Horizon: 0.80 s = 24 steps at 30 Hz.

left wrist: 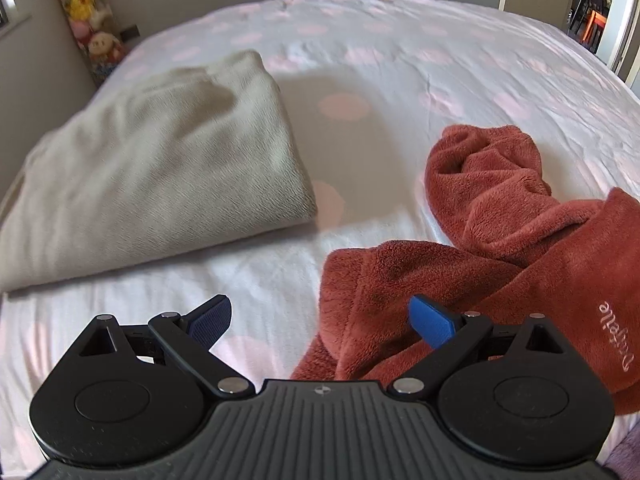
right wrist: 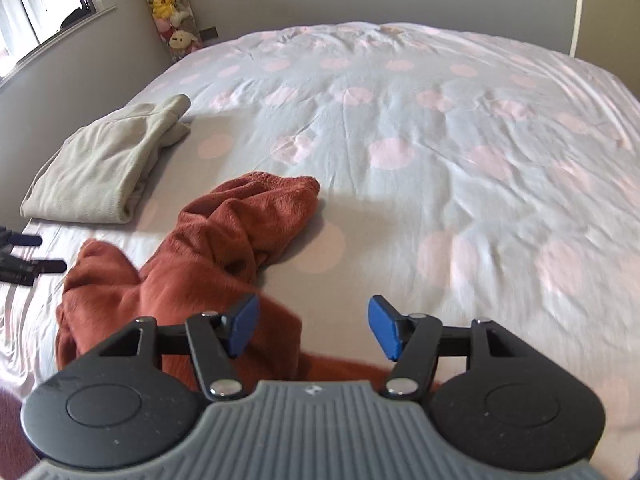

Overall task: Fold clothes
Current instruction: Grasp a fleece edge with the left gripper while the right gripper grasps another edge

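Left wrist view: left gripper (left wrist: 322, 326) wide open, empty, over the rust fleece garment (left wrist: 500, 240) crumpled on the dotted bedsheet (left wrist: 400, 60). Upside-down script embroidery, unreadable. Folded beige garment (left wrist: 152, 168) lies left of it. Right gripper (right wrist: 314, 330) open, nothing held.

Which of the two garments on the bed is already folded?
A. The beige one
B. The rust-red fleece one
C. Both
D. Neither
A: the beige garment lies as a flat, squared stack on the bed, while the red fleece is a crumpled heap.
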{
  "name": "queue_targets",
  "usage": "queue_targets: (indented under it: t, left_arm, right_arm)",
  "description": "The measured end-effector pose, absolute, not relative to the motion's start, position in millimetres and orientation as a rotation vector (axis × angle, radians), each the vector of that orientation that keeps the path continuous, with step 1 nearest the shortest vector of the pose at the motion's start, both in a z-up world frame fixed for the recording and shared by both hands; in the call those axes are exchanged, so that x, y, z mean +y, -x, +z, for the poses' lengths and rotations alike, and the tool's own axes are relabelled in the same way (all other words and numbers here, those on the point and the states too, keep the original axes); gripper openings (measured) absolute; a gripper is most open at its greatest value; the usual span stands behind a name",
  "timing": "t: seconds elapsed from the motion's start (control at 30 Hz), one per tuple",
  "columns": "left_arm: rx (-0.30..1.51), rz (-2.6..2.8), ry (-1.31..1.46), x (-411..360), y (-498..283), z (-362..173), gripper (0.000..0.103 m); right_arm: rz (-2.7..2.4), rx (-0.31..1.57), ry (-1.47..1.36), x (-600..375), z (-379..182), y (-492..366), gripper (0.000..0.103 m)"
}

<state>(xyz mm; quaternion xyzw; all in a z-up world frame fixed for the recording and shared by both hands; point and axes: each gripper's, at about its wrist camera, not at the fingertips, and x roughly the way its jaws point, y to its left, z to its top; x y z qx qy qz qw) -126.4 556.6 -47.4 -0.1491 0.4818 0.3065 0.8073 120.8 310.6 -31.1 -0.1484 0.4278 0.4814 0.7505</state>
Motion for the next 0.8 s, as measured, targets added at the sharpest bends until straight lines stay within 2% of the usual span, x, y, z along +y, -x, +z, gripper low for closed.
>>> queue_targets:
  t: [0.07,0.17,0.23,0.3,0.33,0.4,0.43,0.47,0.5,0.53,0.6,0.8]
  left_arm:
    - [1.043,0.642,0.373,565.4,120.5,-57.7,0.097]
    - [1.073,0.622,0.428,576.2,110.4,-74.0,0.096]
    - [1.081,0.611,0.459,581.9,106.2,-80.8,0.088]
    - [1.083,0.591,0.5,588.1,103.5,-86.3,0.071]
    - [1.08,0.577,0.533,590.3,103.2,-88.5,0.067]
    - [1.074,0.557,0.579,591.9,102.2,-92.1,0.048]
    - [1.072,0.55,0.584,590.7,101.4,-92.4,0.045]
    - [1.073,0.553,0.579,588.6,101.2,-90.6,0.038]
    - [1.074,0.556,0.575,586.5,100.9,-88.8,0.033]
    - [1.075,0.559,0.57,584.5,100.7,-86.9,0.032]
    - [1.075,0.568,0.562,580.5,101.1,-82.2,0.029]
    - [1.011,0.676,0.585,581.4,140.4,-38.5,0.026]
  right_arm:
    - [1.068,0.969,0.308,340.3,-44.6,-136.8,0.074]
    - [1.08,1.03,0.273,384.4,-67.9,-160.4,0.074]
    - [1.069,1.065,0.253,412.4,-83.6,-175.1,0.074]
    - [1.062,1.097,0.224,431.5,-96.8,-186.7,0.074]
    - [1.058,1.114,0.205,438.8,-103.0,-191.9,0.074]
    - [1.05,1.158,0.164,451.1,-115.2,-200.7,0.072]
    - [1.044,1.18,0.141,455.3,-120.9,-203.8,0.062]
    - [1.038,1.192,0.125,457.0,-124.1,-204.8,0.037]
    - [1.034,1.184,0.121,454.6,-121.9,-202.5,0.021]
    - [1.03,1.177,0.118,452.3,-119.7,-200.3,0.013]
    - [1.021,1.158,0.115,446.8,-114.3,-195.6,0.011]
    - [0.89,0.954,0.156,367.7,-48.3,-195.2,0.009]
